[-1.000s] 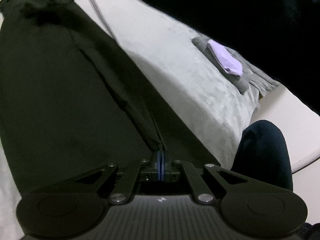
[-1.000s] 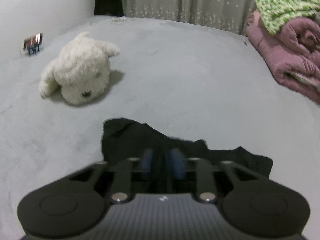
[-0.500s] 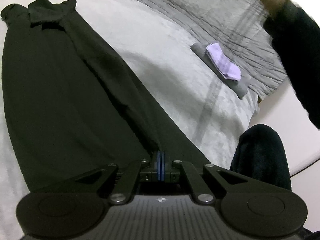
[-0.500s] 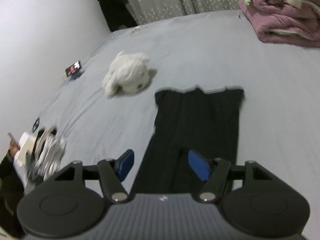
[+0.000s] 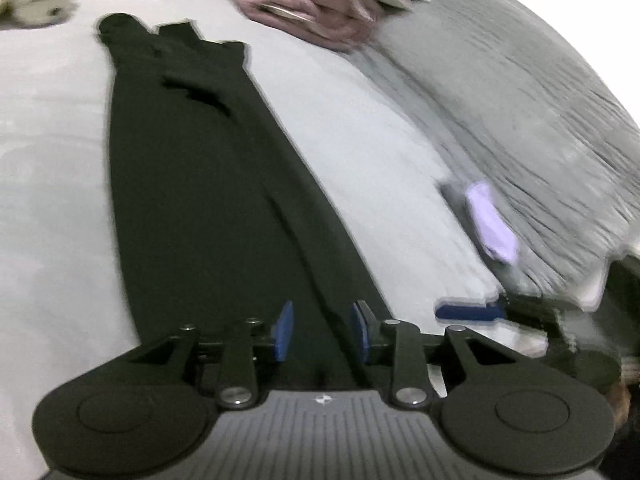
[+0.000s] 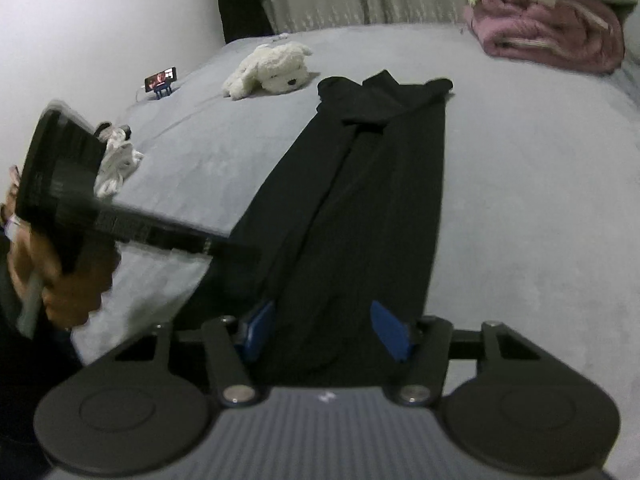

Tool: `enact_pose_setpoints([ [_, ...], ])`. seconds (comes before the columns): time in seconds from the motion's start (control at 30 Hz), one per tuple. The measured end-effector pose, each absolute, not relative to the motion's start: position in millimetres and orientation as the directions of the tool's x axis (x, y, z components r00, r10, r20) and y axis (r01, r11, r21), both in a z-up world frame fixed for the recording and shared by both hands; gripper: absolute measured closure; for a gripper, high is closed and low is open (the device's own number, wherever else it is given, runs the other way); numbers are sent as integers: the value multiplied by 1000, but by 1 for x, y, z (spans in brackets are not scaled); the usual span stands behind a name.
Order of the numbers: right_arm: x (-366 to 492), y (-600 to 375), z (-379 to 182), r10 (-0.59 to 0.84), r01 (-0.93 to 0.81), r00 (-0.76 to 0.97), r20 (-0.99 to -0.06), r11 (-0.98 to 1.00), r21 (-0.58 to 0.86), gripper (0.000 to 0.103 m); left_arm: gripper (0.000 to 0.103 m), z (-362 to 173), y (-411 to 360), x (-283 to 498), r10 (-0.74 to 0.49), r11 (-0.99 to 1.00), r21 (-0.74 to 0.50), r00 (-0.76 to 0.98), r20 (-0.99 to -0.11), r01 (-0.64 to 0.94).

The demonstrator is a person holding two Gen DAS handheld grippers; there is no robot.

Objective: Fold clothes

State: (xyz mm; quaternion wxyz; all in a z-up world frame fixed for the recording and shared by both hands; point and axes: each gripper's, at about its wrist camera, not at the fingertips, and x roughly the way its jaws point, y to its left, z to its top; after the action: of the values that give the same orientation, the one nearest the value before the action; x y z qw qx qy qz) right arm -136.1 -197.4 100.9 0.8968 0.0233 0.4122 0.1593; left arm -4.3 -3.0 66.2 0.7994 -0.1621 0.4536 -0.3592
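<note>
Black trousers (image 5: 192, 184), long and folded lengthwise, lay flat on the grey bed (image 5: 360, 140). A second earlier the left tool (image 5: 320, 334) had pinched their near end; now its jaws were opening, fabric loose between them. The right tool (image 6: 326, 330), back from the far end, was closing over the same end without pinching yet

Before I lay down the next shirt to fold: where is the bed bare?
Bare: right of the black garment, below the pink blanket. Crowded: left side, with the toy dog, phone and white bundle.
</note>
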Motion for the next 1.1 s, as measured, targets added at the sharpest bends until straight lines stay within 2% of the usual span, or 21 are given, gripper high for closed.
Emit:
enact_pose_setpoints([
  [0.07, -129, -183, 88, 275, -266, 620, -734, 955, 133, 56, 73, 64, -1, 1, -715, 697, -585, 348, -606, 415],
  [0.1, -123, -177, 81, 259, -262, 620, -741, 958, 116, 65, 73, 63, 1, 3, -712, 701, -584, 356, -605, 409],
  [0.2, -104, -163, 64, 205, -238, 612, -764, 969, 69, 79, 72, 60, 6, 9, -701, 713, -582, 382, -602, 391],
  [0.33, -100, -149, 42, 182, -253, 566, -804, 967, 41, 96, 73, 57, 10, 12, -688, 726, -585, 381, -617, 363],
  [0.37, -103, -147, 42, 179, -265, 573, -800, 964, 25, 97, 72, 58, 9, 12, -689, 725, -583, 384, -615, 367],
  [0.6, -114, -140, 60, 269, -349, 567, -778, 935, 69, 97, 72, 62, 9, 11, -686, 728, -573, 397, -610, 377],
  [0.77, -113, -130, 46, 230, -326, 549, -803, 944, 48, 96, 72, 59, 11, 13, -672, 740, -567, 400, -623, 362],
  [0.83, -115, -128, 45, 226, -316, 548, -806, 947, 50, 87, 72, 59, 11, 13, -669, 743, -563, 399, -627, 360],
  [0.87, -117, -129, 48, 235, -312, 551, -801, 948, 63, 71, 72, 60, 11, 13, -669, 743, -564, 400, -626, 360],
  [0.9, -119, -130, 50, 245, -308, 555, -795, 948, 78, 68, 72, 61, 11, 13, -671, 742, -565, 402, -623, 361],
  [1.03, -142, -137, 60, 216, -279, 571, -792, 958, 61, 69, 72, 61, 15, 15, -666, 746, -569, 414, -621, 347],
  [1.07, -148, -137, 58, 214, -278, 564, -798, 959, 60, 70, 72, 60, 13, 15, -665, 747, -568, 412, -623, 346],
  [1.1, -153, -137, 56, 209, -278, 555, -805, 959, 57, 77, 72, 59, 11, 15, -664, 748, -565, 408, -626, 349],
])
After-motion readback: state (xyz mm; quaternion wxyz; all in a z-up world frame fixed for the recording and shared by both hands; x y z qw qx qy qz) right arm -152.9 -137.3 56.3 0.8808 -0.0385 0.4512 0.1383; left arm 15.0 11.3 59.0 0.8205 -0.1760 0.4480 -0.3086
